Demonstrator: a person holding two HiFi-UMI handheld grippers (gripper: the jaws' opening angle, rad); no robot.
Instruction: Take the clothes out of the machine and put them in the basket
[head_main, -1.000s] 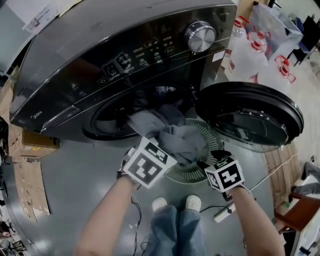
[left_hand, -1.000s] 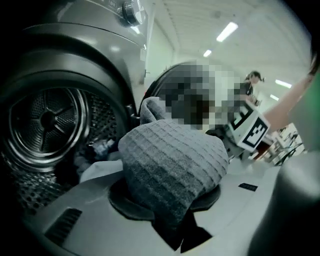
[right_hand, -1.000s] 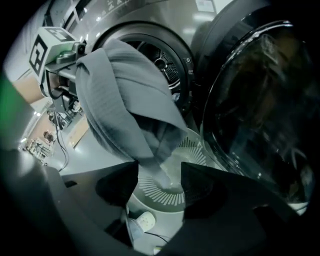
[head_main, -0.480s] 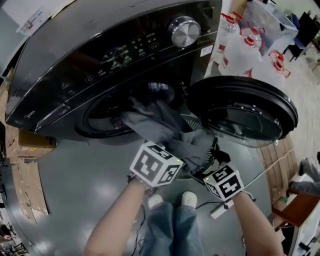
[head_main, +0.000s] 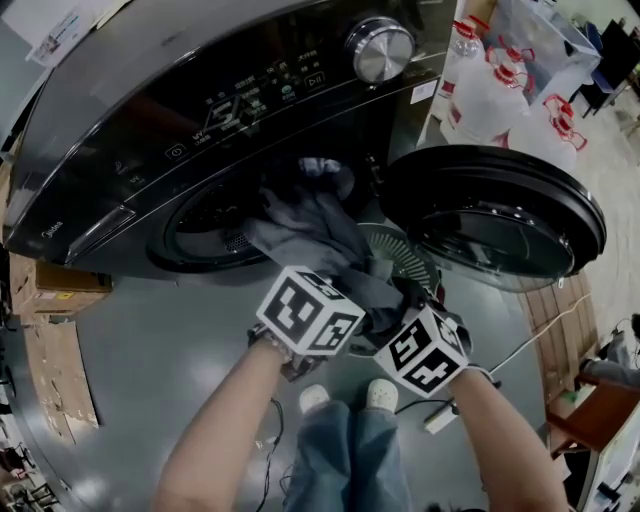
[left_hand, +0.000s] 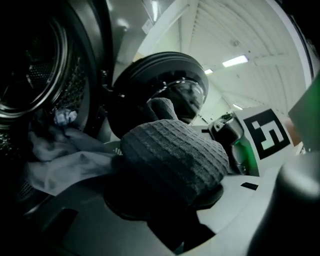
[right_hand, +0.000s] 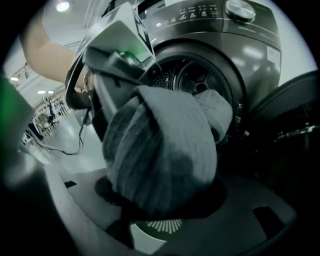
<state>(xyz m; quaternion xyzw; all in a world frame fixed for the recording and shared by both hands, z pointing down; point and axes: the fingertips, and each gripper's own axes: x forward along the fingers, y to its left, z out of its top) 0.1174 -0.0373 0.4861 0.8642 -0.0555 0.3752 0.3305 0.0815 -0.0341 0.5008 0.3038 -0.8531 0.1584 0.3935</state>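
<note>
A grey knitted garment (head_main: 310, 230) hangs stretched out of the dark washing machine's (head_main: 200, 110) drum opening, down to both grippers. My left gripper (head_main: 345, 290) is shut on a bunched fold of it (left_hand: 175, 160). My right gripper (head_main: 395, 305) is just right of the left, and its jaws are closing on another bulge of the same garment (right_hand: 160, 150). The round slotted basket (head_main: 405, 255) sits on the floor under the garment, mostly hidden by it. A small pale cloth (left_hand: 65, 117) lies at the drum's mouth.
The round machine door (head_main: 500, 220) stands open to the right, close to my right gripper. Water jugs (head_main: 500, 90) stand behind it. Cardboard boxes (head_main: 50, 290) lie at the left. The person's shoes (head_main: 345, 400) and a power strip (head_main: 440, 420) are on the floor below.
The garment has been drawn further out of the drum. My right gripper has rolled and moved up and left until it sits beside the left gripper, on the cloth.
</note>
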